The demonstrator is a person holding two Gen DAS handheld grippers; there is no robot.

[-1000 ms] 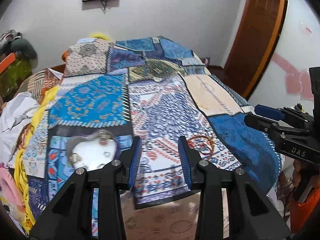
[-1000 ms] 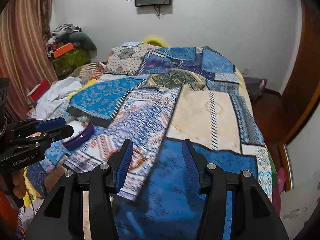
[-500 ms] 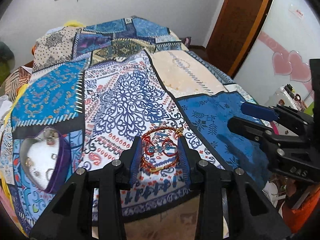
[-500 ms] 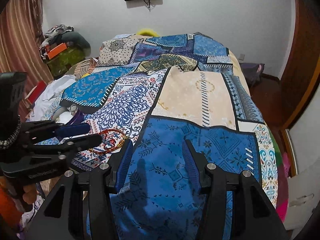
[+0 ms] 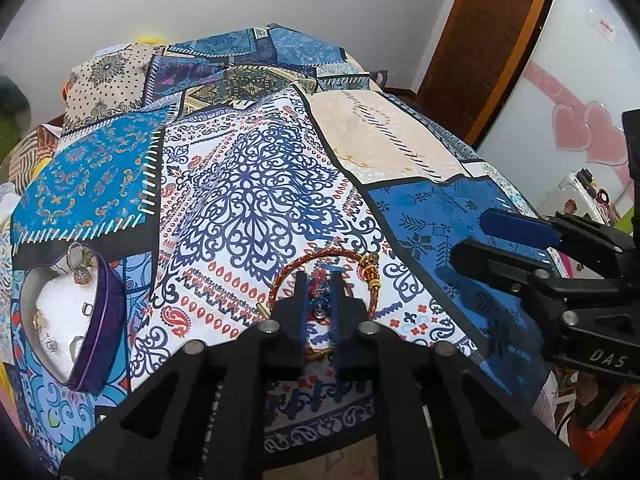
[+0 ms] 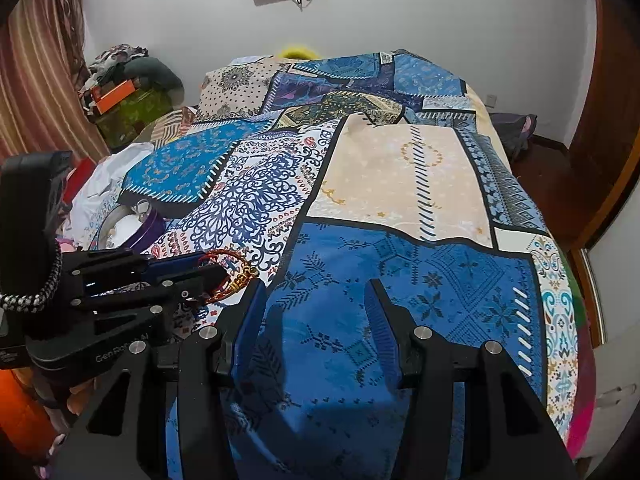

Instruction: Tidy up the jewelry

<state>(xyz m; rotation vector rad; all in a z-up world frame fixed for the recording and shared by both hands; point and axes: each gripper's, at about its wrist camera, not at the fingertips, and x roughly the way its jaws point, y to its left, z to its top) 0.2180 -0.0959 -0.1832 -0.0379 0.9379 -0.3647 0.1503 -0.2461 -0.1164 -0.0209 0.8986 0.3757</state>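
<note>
A small pile of bracelets (image 5: 320, 276) lies on the patchwork bedspread: a red cord bangle with a gold clasp (image 5: 370, 270) and blue beaded pieces. My left gripper (image 5: 320, 284) is down on the pile, its fingers narrowed around the blue and red beaded part. It also shows in the right wrist view (image 6: 218, 270) with the red bangle (image 6: 228, 268) at its tips. A purple heart-shaped jewelry box (image 5: 72, 316) with white lining and a few small pieces stands open to the left. My right gripper (image 6: 316, 300) is open and empty over the blue patch.
The bedspread (image 5: 256, 184) covers the whole bed, and its front edge hangs just below my left gripper. Clothes and boxes (image 6: 120, 92) are piled to the left of the bed. A brown door (image 5: 488, 40) and a white cabinet with pink hearts (image 5: 588, 136) stand at the right.
My left gripper swung right from the box to the bracelets, moved down onto them and narrowed its fingers on the beaded part. My right gripper shifted a little and stayed open.
</note>
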